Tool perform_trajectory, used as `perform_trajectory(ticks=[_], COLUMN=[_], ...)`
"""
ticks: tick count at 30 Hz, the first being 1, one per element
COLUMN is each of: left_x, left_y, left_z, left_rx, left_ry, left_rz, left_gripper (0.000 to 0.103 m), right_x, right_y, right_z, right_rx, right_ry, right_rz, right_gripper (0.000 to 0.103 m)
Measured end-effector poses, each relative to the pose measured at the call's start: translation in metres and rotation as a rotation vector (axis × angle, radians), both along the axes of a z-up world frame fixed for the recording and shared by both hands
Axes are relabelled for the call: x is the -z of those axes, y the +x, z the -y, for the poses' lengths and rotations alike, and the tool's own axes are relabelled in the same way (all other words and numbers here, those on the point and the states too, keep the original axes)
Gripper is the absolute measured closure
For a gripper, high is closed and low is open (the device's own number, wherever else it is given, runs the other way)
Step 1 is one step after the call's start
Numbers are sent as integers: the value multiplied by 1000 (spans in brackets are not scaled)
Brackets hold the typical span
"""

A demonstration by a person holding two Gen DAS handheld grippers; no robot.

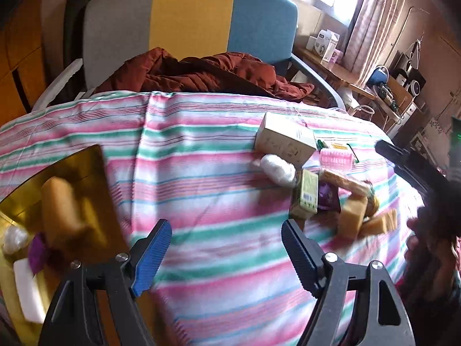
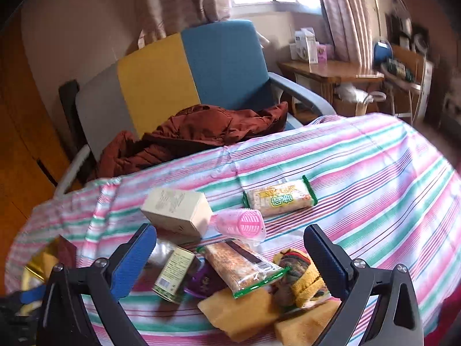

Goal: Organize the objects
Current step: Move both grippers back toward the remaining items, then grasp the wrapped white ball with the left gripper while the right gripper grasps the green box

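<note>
My left gripper (image 1: 226, 232) is open and empty above the striped cloth, between a gold tray (image 1: 86, 170) at left and the pile at right. The tray holds a tan sponge (image 1: 62, 207), a white cotton ball (image 1: 14, 238), a purple packet (image 1: 37, 249) and a white block (image 1: 27, 291). My right gripper (image 2: 230, 240) is open, hovering over the pile: a long snack bar (image 2: 239, 265), a green box (image 2: 174, 274), a purple packet (image 2: 204, 284), yellow sponges (image 2: 239, 310), a patterned roll (image 2: 301, 278), a pink roller (image 2: 240, 223), a beige box (image 2: 177, 210).
A green-edged cracker packet (image 2: 278, 197) lies farther back on the striped cloth (image 2: 374, 173). A chair (image 1: 190, 28) with a rust-red jacket (image 1: 201, 72) stands behind the table. A wooden desk (image 2: 331, 72) with boxes is at the far right.
</note>
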State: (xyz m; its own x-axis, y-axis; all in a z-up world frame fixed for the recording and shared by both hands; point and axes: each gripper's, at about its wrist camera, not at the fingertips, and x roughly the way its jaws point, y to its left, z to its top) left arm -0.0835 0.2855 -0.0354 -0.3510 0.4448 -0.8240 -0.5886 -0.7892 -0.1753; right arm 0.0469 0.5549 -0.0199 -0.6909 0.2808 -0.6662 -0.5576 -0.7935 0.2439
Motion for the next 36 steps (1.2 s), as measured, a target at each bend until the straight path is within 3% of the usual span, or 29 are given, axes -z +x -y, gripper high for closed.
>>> perform_trajectory(ticks=[8, 16, 20, 23, 26, 31, 36], left_x=[32, 55, 65, 80, 79, 78, 74], left_y=[-31, -53, -57, -67, -63, -57, -47], left_z=[-55, -102, -122, -129, -134, -110, -66], left_rx=[-2, 0, 13, 0, 56, 31, -44], left_ry=[20, 57, 47, 60, 81, 100, 69], left_rz=[142, 213, 201, 266, 222, 198, 160], left_gripper=[28, 44, 47, 50, 60, 61, 61], right_x=[5, 2, -1, 0, 2, 3, 4], right_y=[6, 6, 6, 6, 4, 3, -4], right_z=[-13, -10, -7, -9, -10, -9, 1], right_rx=[13, -21, -31, -30, -32, -51, -148], right_ry=[-90, -105, -86, -94, -99, -96, -112], right_rz=[-9, -22, -27, -30, -21, -21, -29], right_gripper=[0, 0, 0, 0, 0, 0, 0])
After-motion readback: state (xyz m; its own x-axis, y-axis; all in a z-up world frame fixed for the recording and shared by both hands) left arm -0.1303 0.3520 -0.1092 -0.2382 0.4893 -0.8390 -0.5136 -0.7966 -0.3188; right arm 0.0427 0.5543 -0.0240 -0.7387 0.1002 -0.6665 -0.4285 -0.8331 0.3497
